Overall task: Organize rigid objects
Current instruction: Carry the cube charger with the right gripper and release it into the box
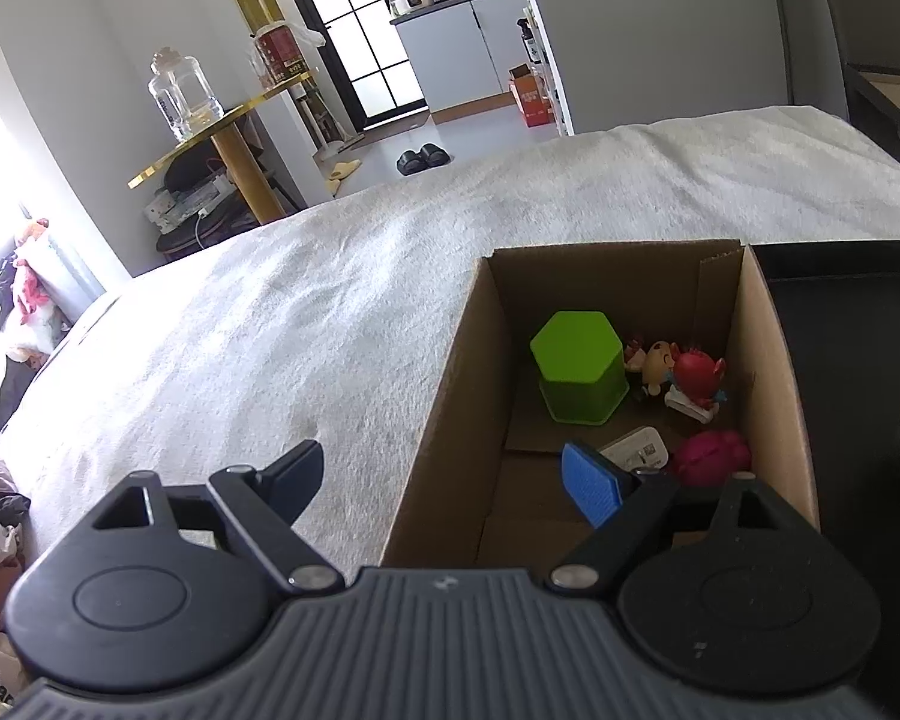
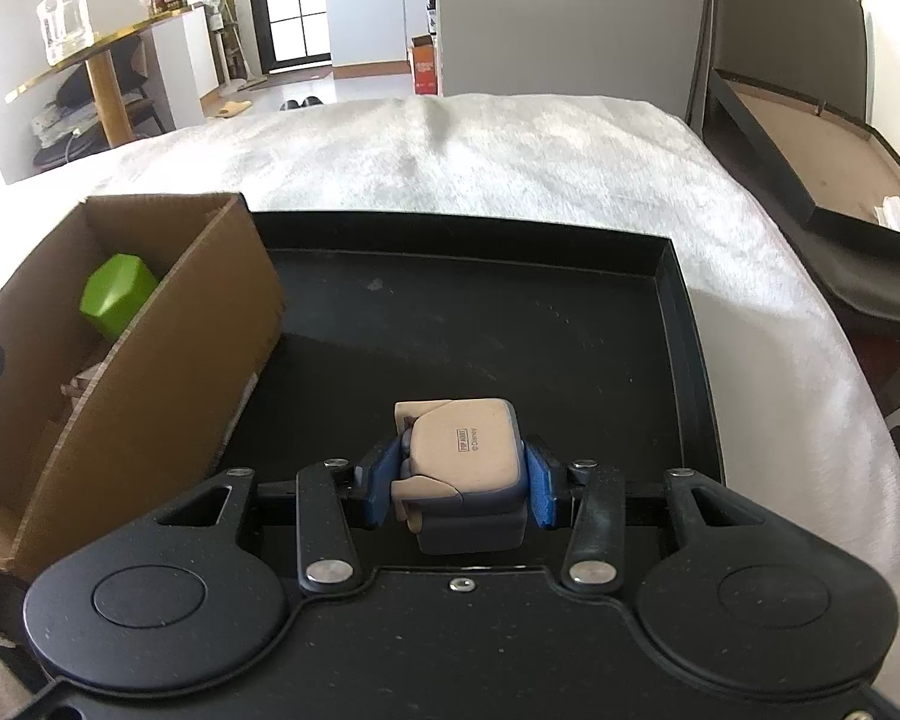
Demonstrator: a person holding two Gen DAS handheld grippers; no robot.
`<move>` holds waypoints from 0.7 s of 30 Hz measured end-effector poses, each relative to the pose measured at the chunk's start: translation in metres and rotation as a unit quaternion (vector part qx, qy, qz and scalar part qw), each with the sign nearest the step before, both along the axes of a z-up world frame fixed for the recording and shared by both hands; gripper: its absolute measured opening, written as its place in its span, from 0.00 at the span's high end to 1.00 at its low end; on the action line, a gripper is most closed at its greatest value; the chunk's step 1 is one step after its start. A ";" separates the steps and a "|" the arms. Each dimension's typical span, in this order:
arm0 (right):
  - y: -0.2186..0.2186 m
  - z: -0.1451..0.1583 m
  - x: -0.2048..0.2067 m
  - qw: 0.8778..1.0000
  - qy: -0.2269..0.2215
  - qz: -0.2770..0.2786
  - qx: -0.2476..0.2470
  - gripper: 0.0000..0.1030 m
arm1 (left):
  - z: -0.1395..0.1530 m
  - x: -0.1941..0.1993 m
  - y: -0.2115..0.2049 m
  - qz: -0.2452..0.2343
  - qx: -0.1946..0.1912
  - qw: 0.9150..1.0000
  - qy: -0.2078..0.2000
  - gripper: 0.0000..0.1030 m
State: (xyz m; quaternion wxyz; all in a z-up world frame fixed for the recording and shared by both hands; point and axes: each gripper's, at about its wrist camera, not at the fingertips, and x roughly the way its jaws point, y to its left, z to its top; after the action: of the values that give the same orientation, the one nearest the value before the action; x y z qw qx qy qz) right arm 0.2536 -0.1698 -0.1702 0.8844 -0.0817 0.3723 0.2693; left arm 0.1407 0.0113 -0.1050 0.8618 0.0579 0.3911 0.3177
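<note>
A beige and dark-blue toy figure (image 2: 462, 450) lies on the near part of the black tray (image 2: 510, 312), and my right gripper (image 2: 462, 480) is shut on it, a blue pad pressing each side. My left gripper (image 1: 444, 468) stands open over the left wall of the cardboard box (image 1: 618, 276): one finger is outside above the blanket, the other, with its blue pad, is inside. Nothing is between them. In the box lie a green hexagonal cup (image 1: 579, 375), small cartoon figurines (image 1: 693, 378), a pink toy (image 1: 711, 459) and a white item (image 1: 636, 447). The box (image 2: 168, 360) stands left of the tray.
Box and tray rest on a white fluffy blanket (image 1: 330, 300). A gold-edged side table with a glass jar (image 1: 183, 96) stands beyond the far left. A dark bed frame with an open base (image 2: 810, 150) runs along the right.
</note>
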 end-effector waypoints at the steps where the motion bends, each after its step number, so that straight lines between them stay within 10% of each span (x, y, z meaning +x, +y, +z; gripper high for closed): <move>1: 0.001 0.003 -0.001 1.000 -0.002 0.001 0.001 0.59 | 0.000 -0.001 0.001 0.000 -0.001 1.000 0.000 0.17; 21: 0.035 0.050 -0.012 0.996 -0.066 0.043 0.049 0.59 | -0.009 -0.017 0.023 -0.013 -0.047 0.998 -0.025 0.35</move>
State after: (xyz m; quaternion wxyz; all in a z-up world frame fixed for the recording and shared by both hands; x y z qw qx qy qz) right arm 0.2415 -0.1345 -0.1199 0.8976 -0.0713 0.2957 0.3191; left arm 0.1239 0.0341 -0.1142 0.8769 0.0140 0.3835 0.2894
